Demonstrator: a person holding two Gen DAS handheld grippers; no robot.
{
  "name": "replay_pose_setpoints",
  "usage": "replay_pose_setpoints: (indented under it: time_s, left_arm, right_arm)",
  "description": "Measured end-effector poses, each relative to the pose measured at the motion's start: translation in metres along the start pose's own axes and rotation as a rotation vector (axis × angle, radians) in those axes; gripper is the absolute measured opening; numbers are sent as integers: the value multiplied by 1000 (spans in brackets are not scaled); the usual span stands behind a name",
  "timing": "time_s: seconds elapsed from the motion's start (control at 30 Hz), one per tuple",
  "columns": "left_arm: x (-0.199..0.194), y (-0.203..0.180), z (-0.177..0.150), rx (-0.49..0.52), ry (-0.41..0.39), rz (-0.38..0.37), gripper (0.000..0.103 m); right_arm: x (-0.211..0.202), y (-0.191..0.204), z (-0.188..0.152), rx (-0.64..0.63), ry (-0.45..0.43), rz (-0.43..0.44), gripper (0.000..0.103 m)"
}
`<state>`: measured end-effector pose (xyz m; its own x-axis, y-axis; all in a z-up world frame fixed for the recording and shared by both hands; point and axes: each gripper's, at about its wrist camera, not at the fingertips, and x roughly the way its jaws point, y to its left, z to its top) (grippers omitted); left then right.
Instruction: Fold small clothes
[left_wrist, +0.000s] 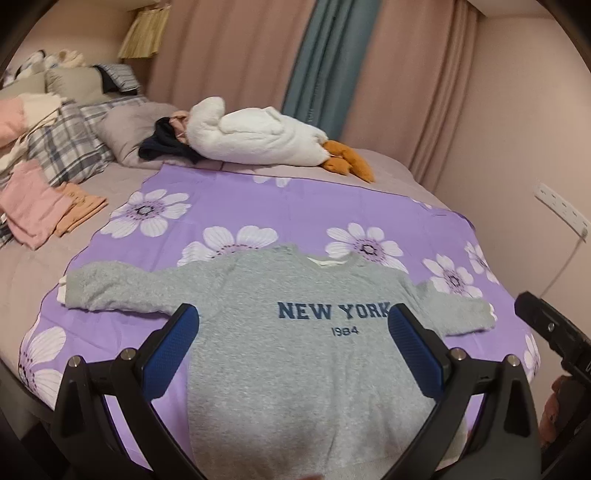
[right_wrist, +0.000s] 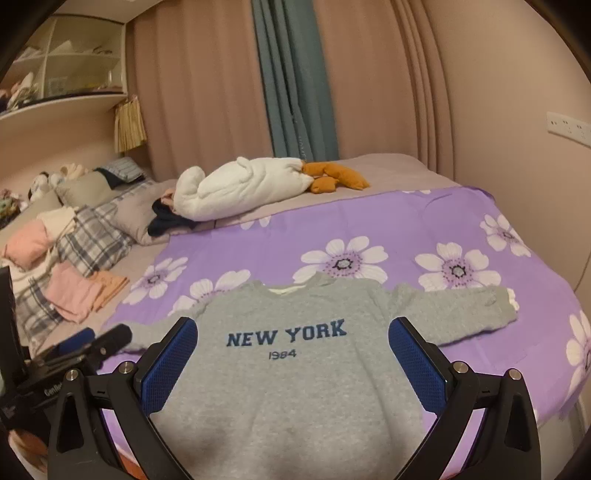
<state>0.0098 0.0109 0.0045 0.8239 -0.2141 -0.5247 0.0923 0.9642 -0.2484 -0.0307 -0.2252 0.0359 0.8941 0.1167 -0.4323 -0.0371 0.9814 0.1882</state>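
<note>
A small grey sweatshirt (left_wrist: 295, 354) with "NEW YORK 1984" on the chest lies flat, front up, on a purple flowered sheet (left_wrist: 258, 206), both sleeves spread out sideways. It also shows in the right wrist view (right_wrist: 295, 376). My left gripper (left_wrist: 293, 325) is open and empty, hovering above the sweatshirt's lower body. My right gripper (right_wrist: 293, 339) is open and empty too, above the same area; its black body shows at the right edge of the left wrist view (left_wrist: 554, 332). The left gripper's body shows at the lower left of the right wrist view (right_wrist: 81, 350).
Folded pink and orange clothes (left_wrist: 44, 206) lie at the left on the bed, beside plaid pillows (left_wrist: 70, 144). A white goose plush (left_wrist: 266, 140) and a dark garment (left_wrist: 166, 147) lie at the back. Curtains and a wall with a socket strip (left_wrist: 561, 206) stand behind and right.
</note>
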Motion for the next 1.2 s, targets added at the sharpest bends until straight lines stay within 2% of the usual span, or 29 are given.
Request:
replay_pose_setpoints:
  time_s: [0.07, 0.13, 0.2, 0.27, 0.37, 0.6, 0.7, 1.0, 1.03, 1.13, 1.2]
  left_arm:
    - [4, 6, 3, -33, 37, -33, 102]
    - [3, 16, 4, -91, 43, -115, 102]
    - [8, 21, 9, -104, 57, -106, 102]
    - [10, 24, 14, -104, 48, -54, 101]
    - [14, 28, 16, -106, 39, -29, 101]
    - [25, 33, 18, -129, 38, -34, 101]
    - [28, 32, 21, -130, 16, -26, 101]
    - [41, 18, 16, -31, 48, 8, 101]
    - [38, 18, 14, -35, 44, -12, 100]
    - [30, 15, 13, -53, 39, -106, 101]
    - [29, 9, 14, -5, 54, -84, 100]
  right_arm:
    - [3, 1, 3, -6, 9, 12, 102]
    - [4, -2, 5, 33, 13, 75, 102]
    - [8, -4, 9, 53, 25, 142, 102]
    - [11, -3, 12, 30, 22, 98, 102]
    - [20, -4, 11, 23, 14, 28, 102]
    - [56, -9, 7, 39, 92, 18, 102]
    - [62, -11, 6, 47, 94, 29, 102]
    - [73, -17, 5, 65, 123, -35, 102]
    - [70, -16, 6, 68, 115, -44, 102]
    - [62, -23, 6, 154, 96, 18, 102]
    - [59, -23, 7, 157, 86, 66, 102]
